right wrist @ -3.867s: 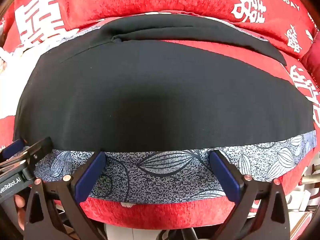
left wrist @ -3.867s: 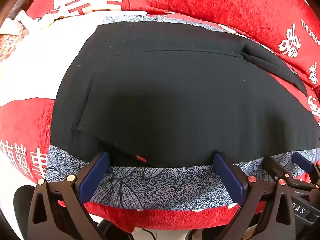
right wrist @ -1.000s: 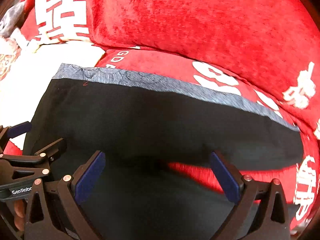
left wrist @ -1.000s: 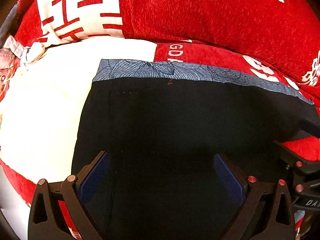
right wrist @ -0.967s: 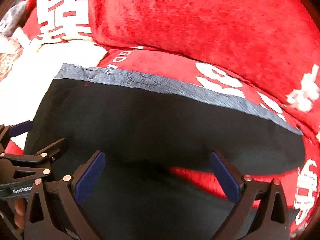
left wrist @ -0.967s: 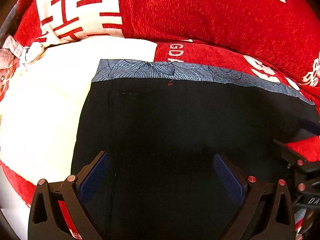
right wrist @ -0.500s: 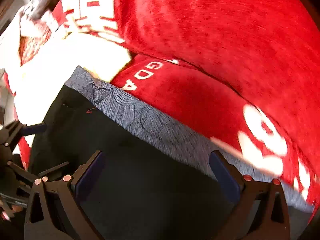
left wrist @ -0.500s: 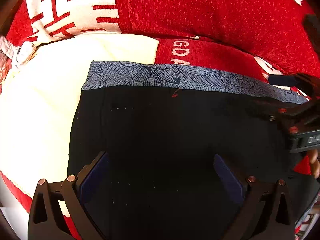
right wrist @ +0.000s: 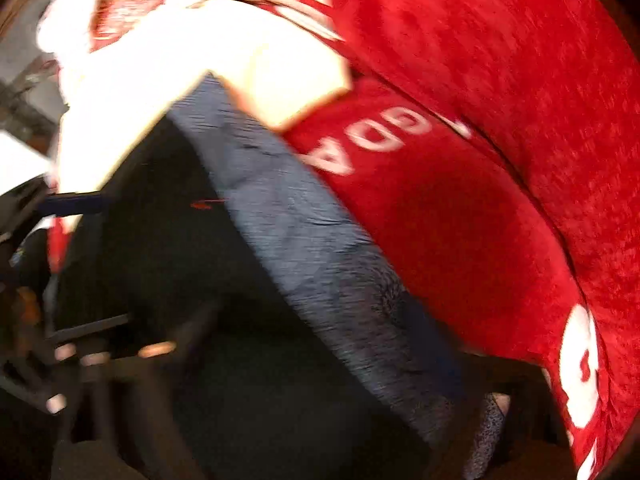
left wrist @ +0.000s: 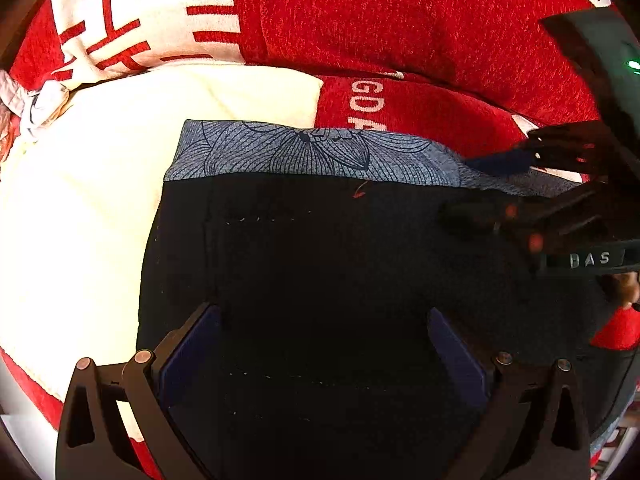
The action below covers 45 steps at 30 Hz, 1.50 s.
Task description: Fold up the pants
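Black pants (left wrist: 304,264) with a blue-grey leaf-print band (left wrist: 304,152) along the far edge lie folded on the red and cream cover. My left gripper (left wrist: 324,356) is open, its blue pads low over the black cloth with nothing between them. My right gripper (left wrist: 504,184) shows in the left wrist view at the right, over the band's right end; it is blurred and its jaws appear apart. The right wrist view is motion-blurred and tilted; it shows the pants (right wrist: 168,264) and band (right wrist: 304,248), with its own fingers smeared at the bottom.
A red cushion (left wrist: 400,20) with white characters rises behind the pants. The cream part of the cover (left wrist: 88,184) spreads to the left. Crumpled light cloth (left wrist: 28,100) lies at the far left edge. The left gripper (right wrist: 72,204) shows at the left of the right wrist view.
The near half of the pants was carried over, so the printed band now lies at the far edge. The right gripper has swung fast toward the band's right end. The left gripper crept slightly forward.
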Each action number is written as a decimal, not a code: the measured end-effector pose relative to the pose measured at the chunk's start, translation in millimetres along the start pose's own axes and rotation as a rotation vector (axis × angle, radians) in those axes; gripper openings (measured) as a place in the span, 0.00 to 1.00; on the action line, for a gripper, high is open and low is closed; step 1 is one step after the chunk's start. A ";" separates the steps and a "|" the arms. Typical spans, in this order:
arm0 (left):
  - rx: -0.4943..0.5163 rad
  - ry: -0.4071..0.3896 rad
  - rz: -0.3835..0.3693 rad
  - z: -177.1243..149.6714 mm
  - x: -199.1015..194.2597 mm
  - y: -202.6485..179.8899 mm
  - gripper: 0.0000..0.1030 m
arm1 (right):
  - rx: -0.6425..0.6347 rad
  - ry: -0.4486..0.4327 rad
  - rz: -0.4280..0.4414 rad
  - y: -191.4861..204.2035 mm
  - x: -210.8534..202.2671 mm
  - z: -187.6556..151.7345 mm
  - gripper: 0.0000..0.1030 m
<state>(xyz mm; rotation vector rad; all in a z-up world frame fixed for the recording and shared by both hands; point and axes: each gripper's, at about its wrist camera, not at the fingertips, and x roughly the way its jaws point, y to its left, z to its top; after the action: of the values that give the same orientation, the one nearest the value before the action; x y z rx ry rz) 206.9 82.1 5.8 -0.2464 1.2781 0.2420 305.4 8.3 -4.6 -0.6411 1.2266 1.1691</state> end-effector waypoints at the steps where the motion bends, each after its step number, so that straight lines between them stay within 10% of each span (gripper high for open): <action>1: -0.007 0.001 -0.010 0.1 -1.0 2.1 1.00 | -0.002 0.000 -0.009 2.7 -1.7 -1.0 0.36; 8: -0.132 0.022 -0.125 14.2 -14.5 28.7 1.00 | -0.067 -0.101 -0.132 49.9 -31.7 -28.1 0.17; 17: -0.334 0.121 -0.327 63.9 -12.3 40.9 1.00 | -0.186 -0.255 -0.523 120.9 -47.4 -58.6 0.17; 24: -0.377 0.227 -0.237 73.4 21.5 25.8 0.99 | -0.307 -0.273 -0.745 164.0 -27.5 -80.5 0.17; 28: -0.354 0.205 -0.192 61.0 19.8 23.3 0.32 | -0.306 -0.281 -0.774 168.8 -26.8 -86.7 0.17; 34: -0.383 0.089 -0.296 22.8 -15.1 32.9 0.19 | -0.298 -0.311 -0.784 181.5 -38.1 -98.5 0.17; 37: -0.372 0.031 -0.298 2.4 -31.4 33.0 0.17 | -0.300 -0.308 -0.779 184.0 -38.2 -95.8 0.29; 40: -0.360 0.016 -0.285 -13.1 -35.0 26.7 0.17 | -0.292 -0.313 -0.728 184.6 -48.9 -104.9 0.71; 45: -0.367 0.022 -0.298 -23.3 -35.9 26.6 0.17 | -0.216 -0.305 -0.575 150.3 -82.8 -105.4 0.81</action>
<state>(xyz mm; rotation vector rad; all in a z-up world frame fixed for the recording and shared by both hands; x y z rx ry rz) 167.7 98.6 32.8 -0.7483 1.1951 0.2171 134.1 -62.8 73.7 -0.8706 0.6001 0.8715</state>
